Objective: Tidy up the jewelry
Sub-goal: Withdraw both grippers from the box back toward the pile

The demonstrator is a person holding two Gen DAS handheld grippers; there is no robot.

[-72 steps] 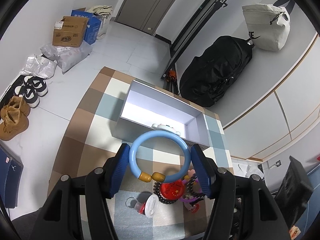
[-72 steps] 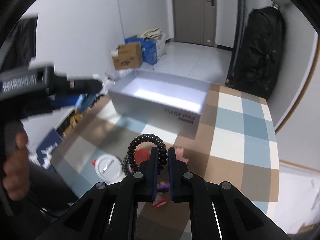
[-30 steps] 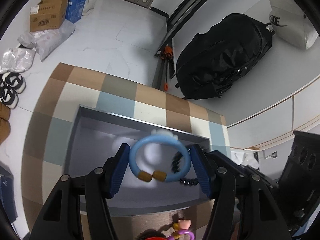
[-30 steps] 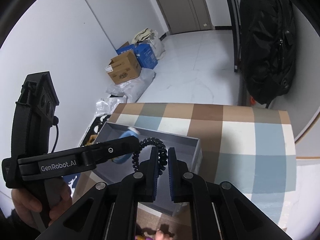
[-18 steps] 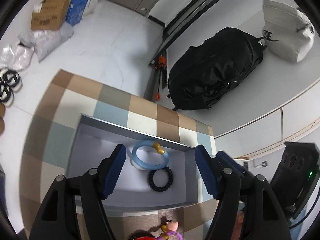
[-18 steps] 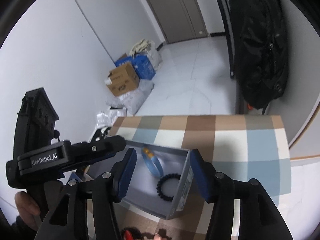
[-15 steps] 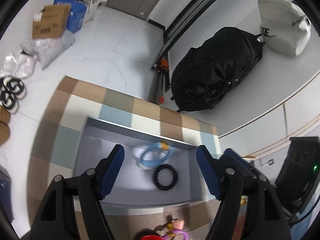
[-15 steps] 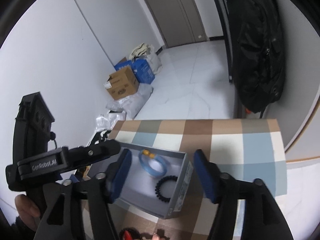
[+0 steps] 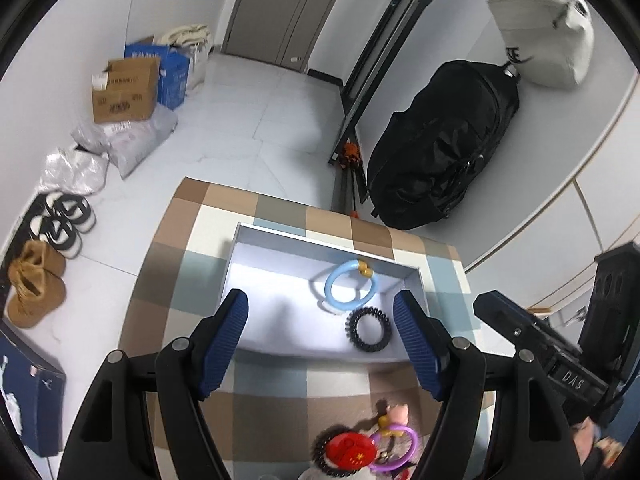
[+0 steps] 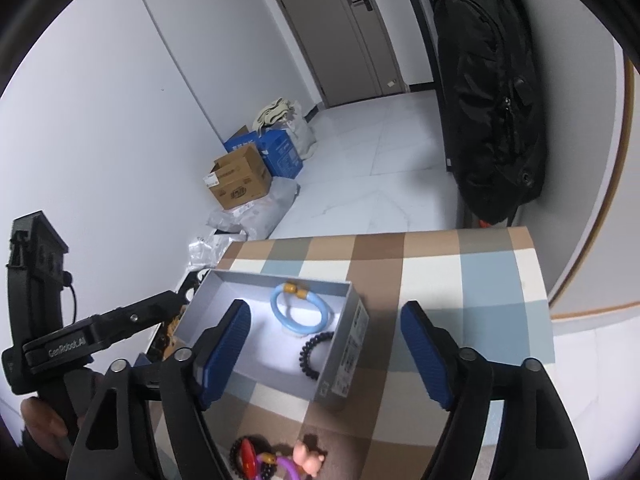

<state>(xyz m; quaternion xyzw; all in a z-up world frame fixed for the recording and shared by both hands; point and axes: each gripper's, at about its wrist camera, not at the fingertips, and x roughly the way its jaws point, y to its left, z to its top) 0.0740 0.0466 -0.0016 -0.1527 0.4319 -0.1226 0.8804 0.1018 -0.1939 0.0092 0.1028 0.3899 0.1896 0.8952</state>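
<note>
Both claws — left (image 9: 320,340), right (image 10: 324,348) — gape empty; box wall (image 10: 344,356) hides part of black hair coil (image 10: 314,350).

"GenRobot.AI" in white on the black body of the left claw (image 10: 92,340), seen from the right wrist. "DAS" on the black body of the right claw (image 9: 560,368), seen from the left wrist. Print on cardboard box (image 10: 240,184) and grey box's (image 10: 348,356) label unreadable.

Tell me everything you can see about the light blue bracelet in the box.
The light blue bracelet is a smooth, glossy ring, plastic-looking, closed by two amber beads at its far side. It lies in the open grey box, near the far wall, beside a black coil hair tie. Neither gripper touches it.
</note>
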